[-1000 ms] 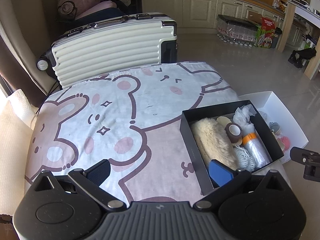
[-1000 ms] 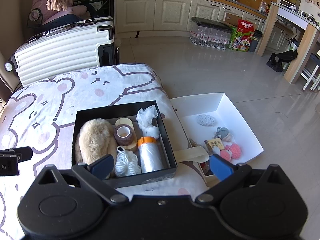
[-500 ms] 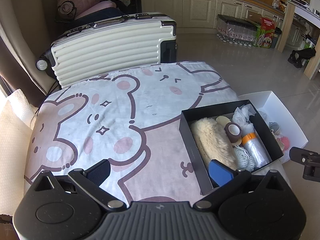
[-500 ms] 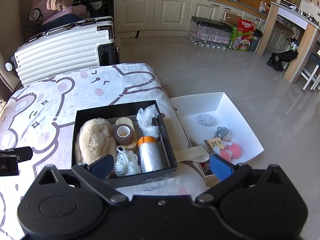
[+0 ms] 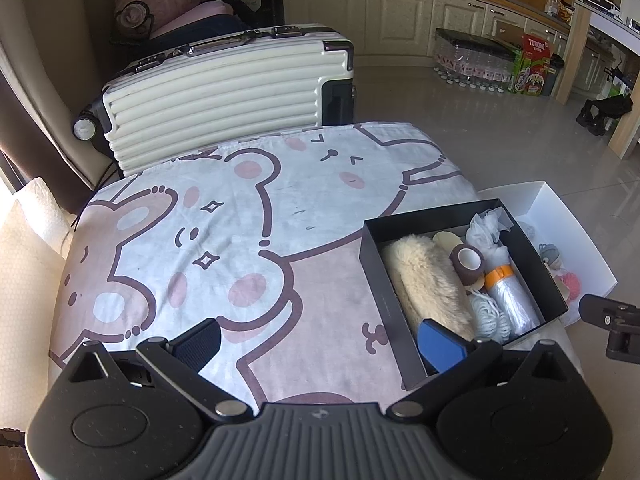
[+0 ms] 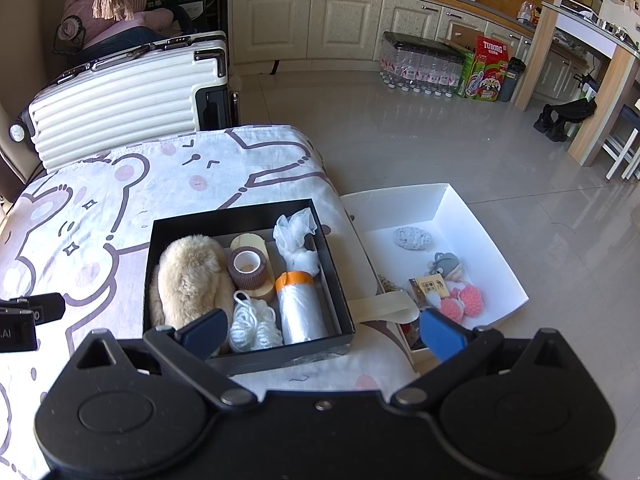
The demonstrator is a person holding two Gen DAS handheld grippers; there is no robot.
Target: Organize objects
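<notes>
Both the left gripper (image 5: 320, 340) and the right gripper (image 6: 322, 330) are hanging wide apart and gripping nothing above the bear-print cloth (image 5: 240, 240). The black box (image 6: 192, 224) is sitting on that cloth, holding a fluffy beige item (image 6: 188, 276), a brown tape roll (image 6: 248, 268), white string (image 6: 252, 324) and an orange-banded plastic roll (image 6: 300, 312). The white tray (image 6: 472, 216) is lying just beside it at the cloth's edge, holding 2 pink knitted pieces (image 6: 464, 300) and a grey knitted piece (image 6: 412, 238).

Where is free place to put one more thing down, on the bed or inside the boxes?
Bare blanket lies between the suitcase and the black box. The white box's far end is free. The black box is crowded.
</notes>
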